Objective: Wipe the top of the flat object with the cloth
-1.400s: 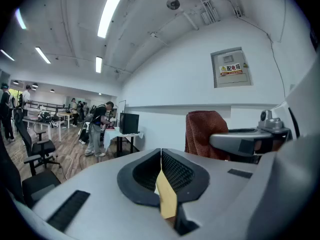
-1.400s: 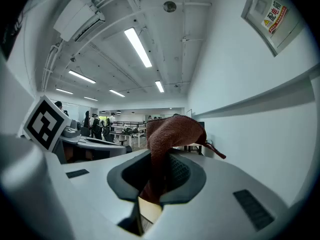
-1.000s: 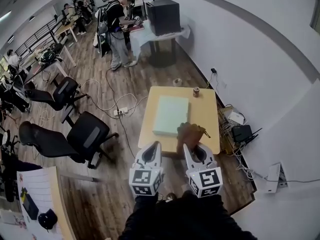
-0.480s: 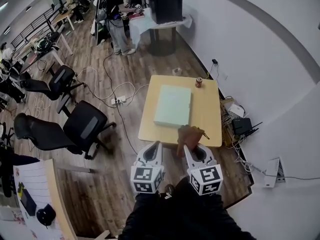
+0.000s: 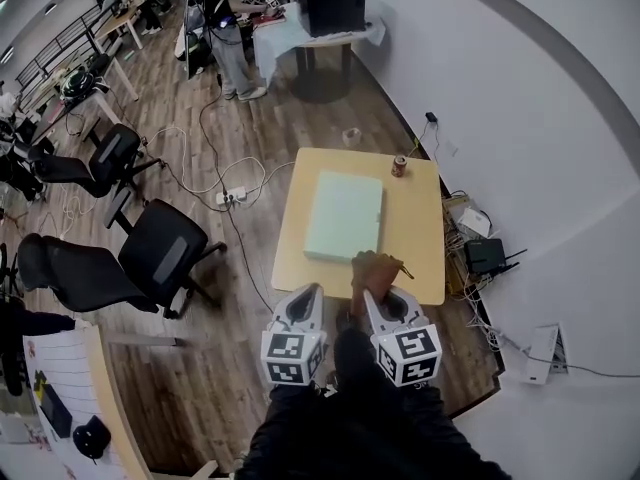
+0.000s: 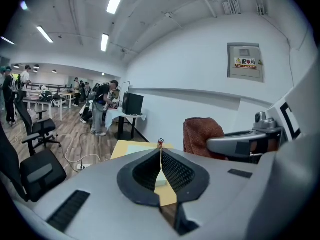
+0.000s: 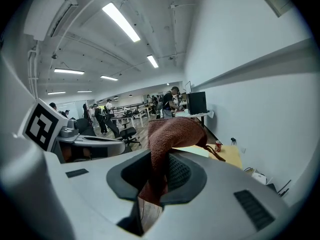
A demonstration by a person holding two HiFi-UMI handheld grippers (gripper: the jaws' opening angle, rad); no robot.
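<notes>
Currently: approach stage, wiping not yet begun. Right gripper (image 5: 372, 296): jaws clamped on the brown cloth (image 5: 376, 268), which bunches above the fingers and is seen against the near edge of the table (image 5: 417, 233). Left gripper (image 5: 311, 296): jaws closed together, nothing between. Flat object (image 5: 344, 215), pale green, lies on the table beyond both grippers, apart from the cloth. Next move, judged: carry the cloth forward and lower it flat onto that top.

1. The head view looked steeply down from high above the table (image 5: 415, 238), with the left gripper (image 5: 306, 296) and right gripper (image 5: 376, 298) nearest.
2. Both gripper views faced forward along their jaws, sharing that table.
</notes>
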